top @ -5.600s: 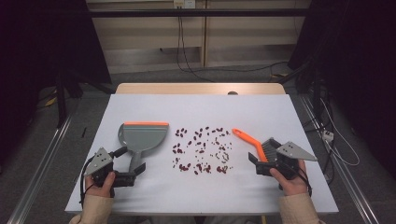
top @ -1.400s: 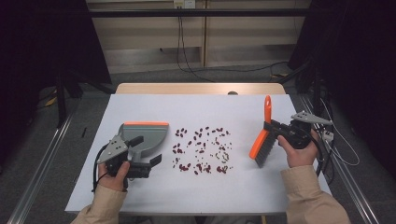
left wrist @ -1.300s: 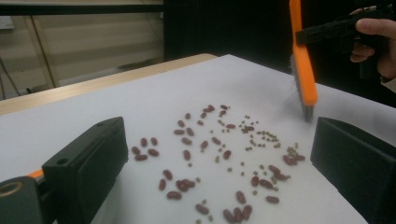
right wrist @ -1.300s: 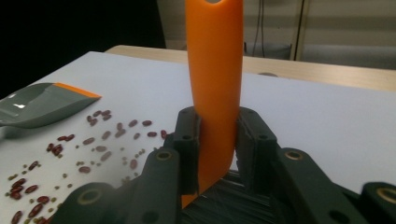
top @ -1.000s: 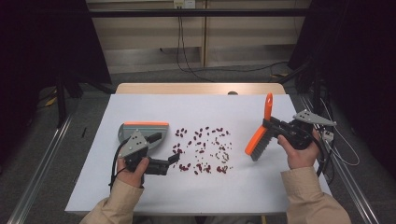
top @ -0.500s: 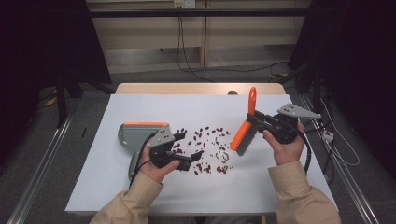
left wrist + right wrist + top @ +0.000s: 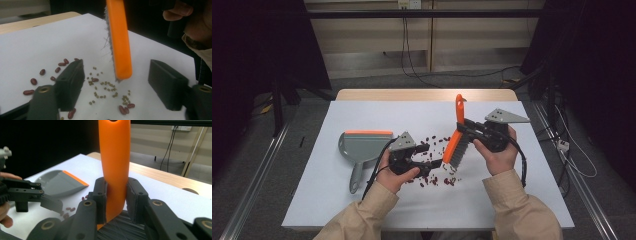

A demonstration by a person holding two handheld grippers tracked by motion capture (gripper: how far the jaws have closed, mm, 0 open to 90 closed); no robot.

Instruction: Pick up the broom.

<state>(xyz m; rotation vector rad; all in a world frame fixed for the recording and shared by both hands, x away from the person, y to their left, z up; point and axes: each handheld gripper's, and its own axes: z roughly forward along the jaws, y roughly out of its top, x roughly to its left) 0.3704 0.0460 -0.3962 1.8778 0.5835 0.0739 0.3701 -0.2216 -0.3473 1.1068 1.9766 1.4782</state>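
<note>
- Taking the brush head (image 7: pixel 455 151) as landmark: the left gripper (image 7: pixel 428 159) lies just to its left and nearer the person, low over the scattered beans (image 7: pixel 435 176), its jaws about half apart after closing in the last moment, with nothing pinched between them.
- In the left gripper view the brush head (image 7: pixel 119 40) hangs between and just beyond the two jaws, bristles toward the small green beans (image 7: pixel 106 88) on the white mat (image 7: pixel 32 47).
- The right gripper (image 7: pixel 471 129) sits just right of and behind the brush head, clamped on the orange handle (image 7: pixel 114 162), pads pressing both sides.
- The brush's long axis runs steeply, handle tip up and away, bristles down and toward the person; a sweep would likely go leftward.
- Farther left of the brush head, well apart, lies the grey dustpan (image 7: pixel 362 148), orange lip on its far edge, handle toward the person, untouched. The left gripper is the nearer one to it.
</note>
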